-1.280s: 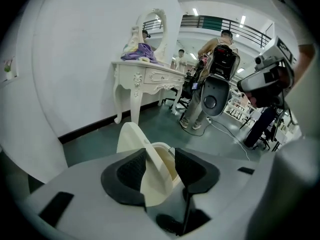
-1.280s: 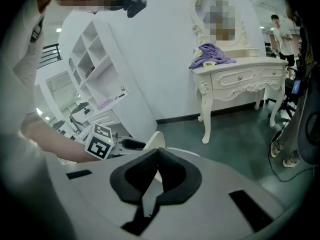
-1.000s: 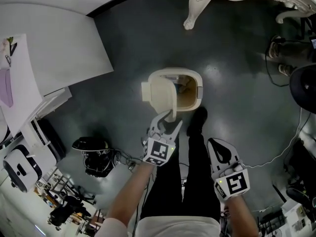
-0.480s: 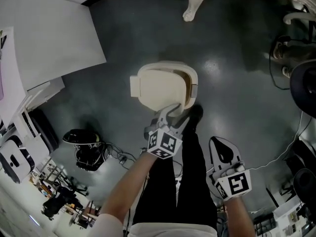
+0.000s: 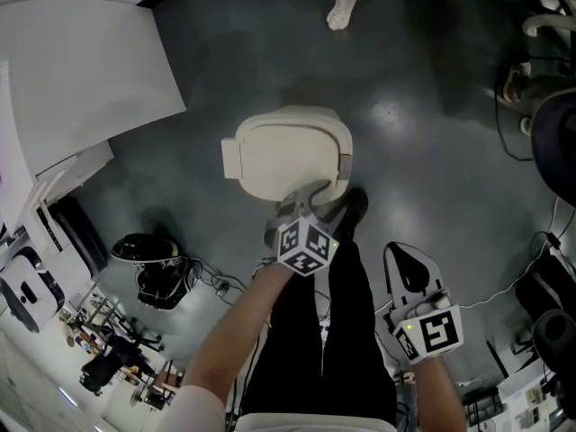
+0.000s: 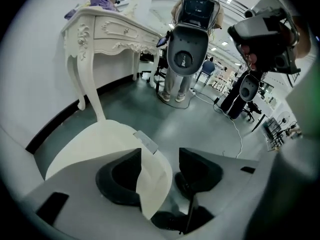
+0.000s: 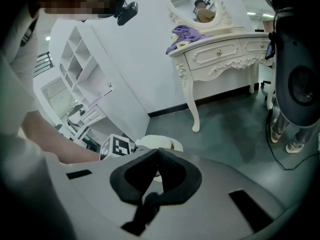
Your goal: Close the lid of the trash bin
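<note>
A cream trash bin stands on the dark floor, its lid lying almost flat over the opening. My left gripper sits at the lid's near edge. In the left gripper view the lid has its rim between the jaws of my left gripper, which are opening, with a gap beside the rim. My right gripper hangs lower right, away from the bin, shut and with nothing in it. The right gripper view shows my right gripper with its tips together, and the bin beyond it.
A white cabinet fills the upper left. A white dressing table leg stands beyond the bin. A black helmet-like object with cables lies lower left. The person's shoe is beside the bin. A chair base is at right.
The lid has swung down from half raised to almost flat on the bin. My left gripper went down with it and its jaws spread wider. My right gripper sank a little.
</note>
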